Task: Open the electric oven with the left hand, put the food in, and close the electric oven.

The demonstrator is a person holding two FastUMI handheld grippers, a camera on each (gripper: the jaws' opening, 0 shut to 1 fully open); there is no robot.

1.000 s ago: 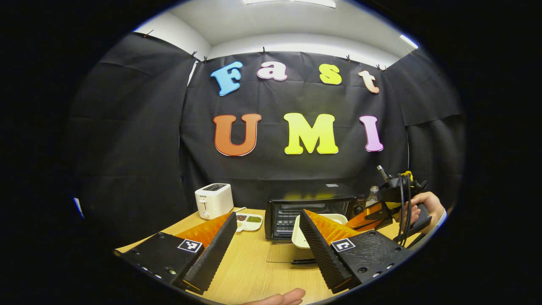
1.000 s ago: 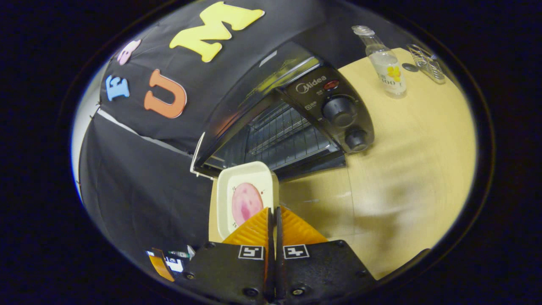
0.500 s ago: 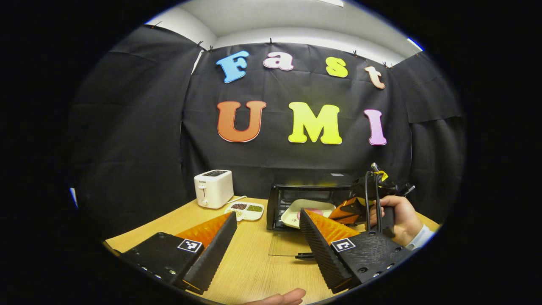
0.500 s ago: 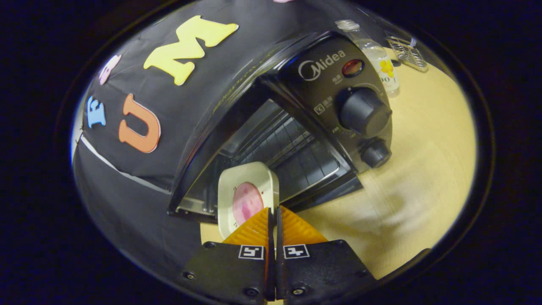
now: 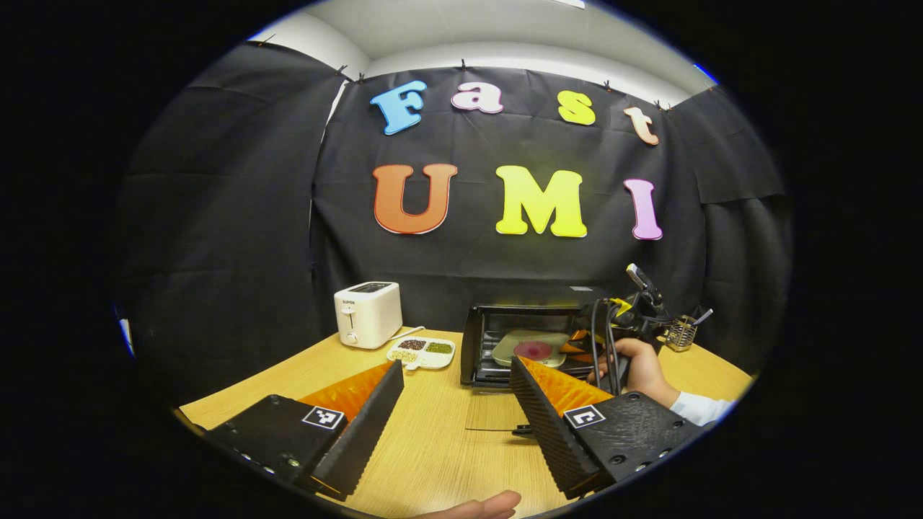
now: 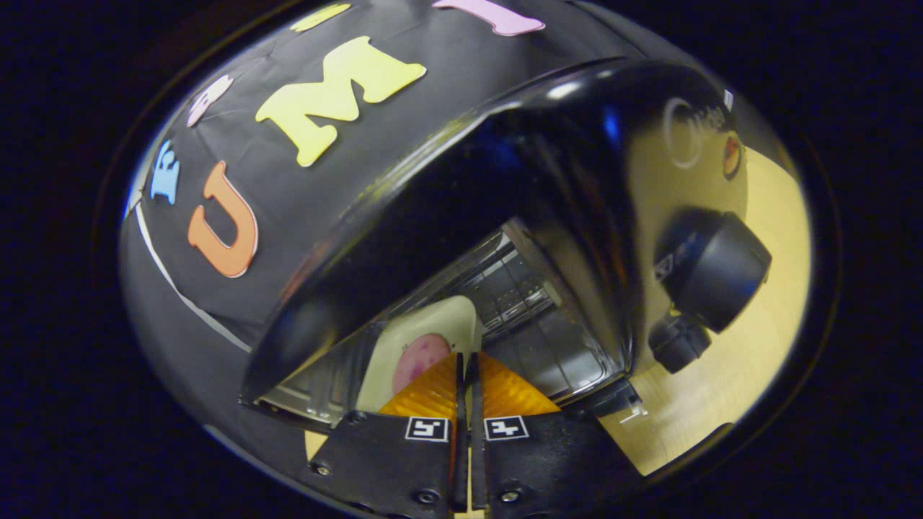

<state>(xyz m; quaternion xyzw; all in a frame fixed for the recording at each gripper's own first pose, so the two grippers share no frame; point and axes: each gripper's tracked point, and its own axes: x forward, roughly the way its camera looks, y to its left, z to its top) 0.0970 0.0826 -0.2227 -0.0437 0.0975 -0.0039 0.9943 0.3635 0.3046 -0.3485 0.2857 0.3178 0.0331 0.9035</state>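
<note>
The wooden desk (image 5: 433, 447) carries a black electric oven (image 5: 530, 339) toward its back edge, door (image 5: 497, 414) folded flat onto the desk. Inside the cavity, over the wire rack, sits a cream tray (image 5: 530, 347) with a round pink piece of food (image 5: 533, 350) on it. The right gripper (image 6: 465, 360) reaches into the opening, a hand (image 5: 638, 364) behind it, jaws clenched on the tray's near rim. The left gripper (image 5: 454, 411) hangs over the desk's front edge, jaws released wide. Left of the oven stand a white toaster (image 5: 368, 313) and a small divided dish (image 5: 422, 351); a wire holder (image 5: 681, 333) stands at the back right corner.
</note>
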